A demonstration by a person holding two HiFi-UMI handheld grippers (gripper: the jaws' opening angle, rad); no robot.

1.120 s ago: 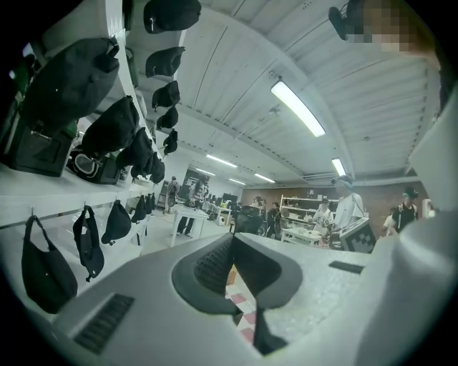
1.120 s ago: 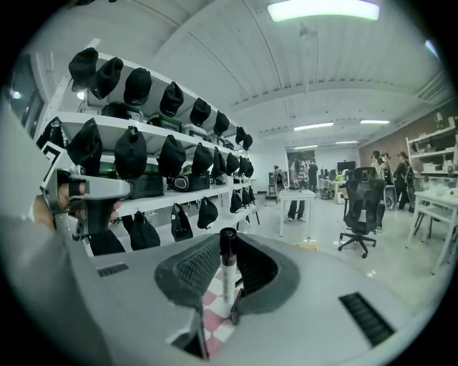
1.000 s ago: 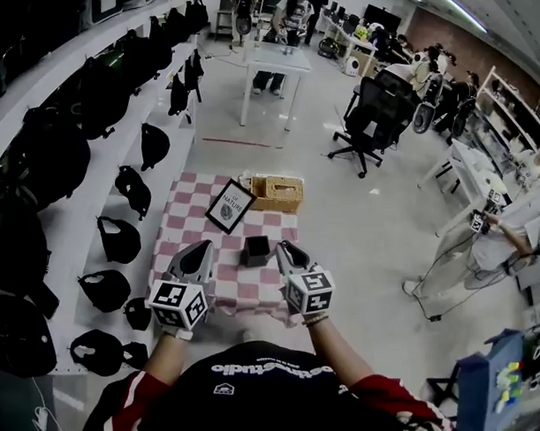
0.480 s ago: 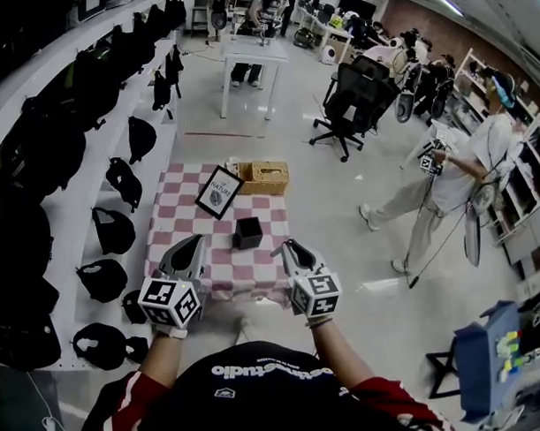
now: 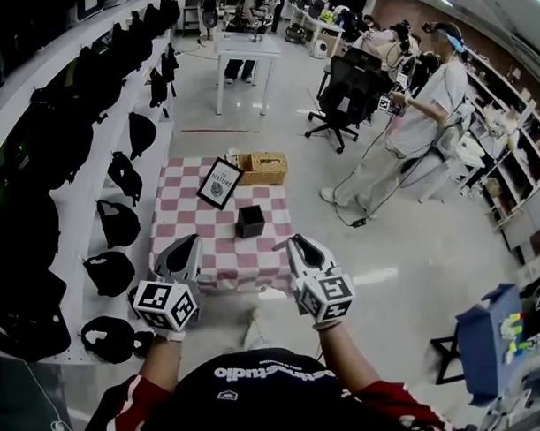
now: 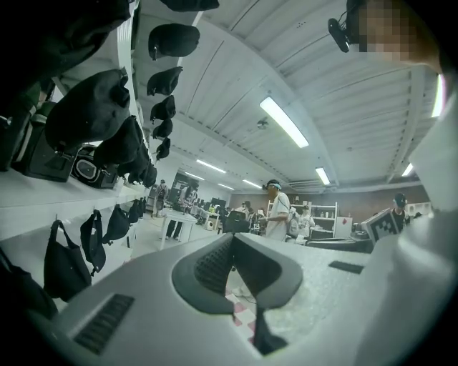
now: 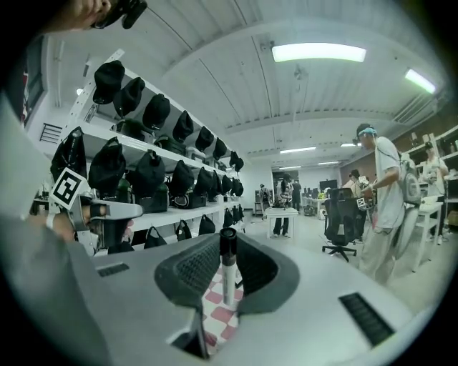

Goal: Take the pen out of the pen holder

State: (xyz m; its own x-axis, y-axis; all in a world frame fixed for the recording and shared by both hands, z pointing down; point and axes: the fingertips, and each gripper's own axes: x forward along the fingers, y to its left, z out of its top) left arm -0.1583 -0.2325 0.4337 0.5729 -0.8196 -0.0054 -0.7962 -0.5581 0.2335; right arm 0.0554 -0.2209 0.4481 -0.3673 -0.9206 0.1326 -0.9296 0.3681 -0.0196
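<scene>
The black square pen holder stands in the middle of the low table with the pink-and-white checkered cloth. My right gripper hangs above the table's near right edge. It is shut on a white pen with a black cap, which stands upright between its pads. The right gripper is short of the holder and to its right. At the table's near left edge my left gripper is shut with nothing in it. The left gripper faces the room, and the holder is out of that view.
A black-framed picture leans behind the holder, with a wicker basket at the table's far edge. Shelves of black bags run along the left. A person in white stands to the right near an office chair.
Both grippers have drawn back from the holder toward me, the right one keeping the pen. The person in white has walked closer on the right.
</scene>
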